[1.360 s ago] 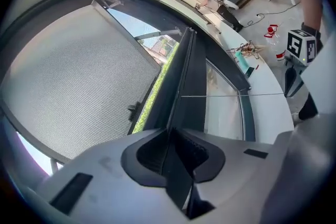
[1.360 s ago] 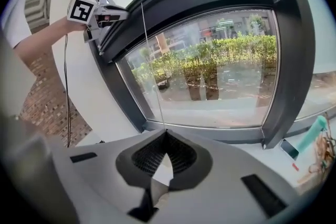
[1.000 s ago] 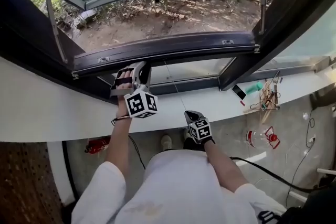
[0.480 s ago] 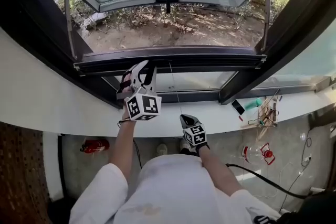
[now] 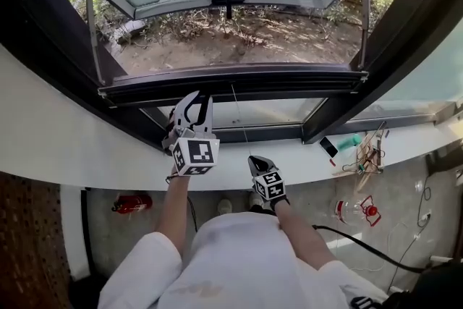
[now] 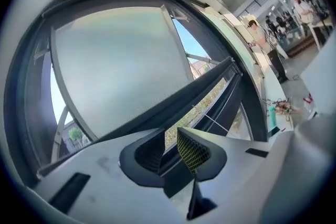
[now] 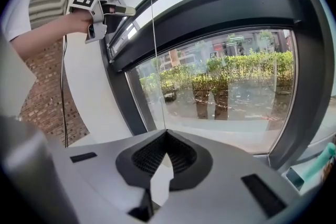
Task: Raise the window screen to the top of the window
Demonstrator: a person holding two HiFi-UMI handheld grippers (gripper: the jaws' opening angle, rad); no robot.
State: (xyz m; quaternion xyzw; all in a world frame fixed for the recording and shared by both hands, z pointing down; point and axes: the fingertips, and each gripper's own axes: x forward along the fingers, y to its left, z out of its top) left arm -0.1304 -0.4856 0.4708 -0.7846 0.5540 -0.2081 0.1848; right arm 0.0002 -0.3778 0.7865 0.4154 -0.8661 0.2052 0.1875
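- Our left gripper, jaws opening, grips nothing just below the window screen's bar.
- Our right gripper pinches the pull cord, jaws closed.
- The bar sits low in the window; we judge the raise barely begun.

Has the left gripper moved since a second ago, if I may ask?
Yes: the left gripper has rolled so both jaws sit side by side just under the dark window bar, and they are opening on nothing.
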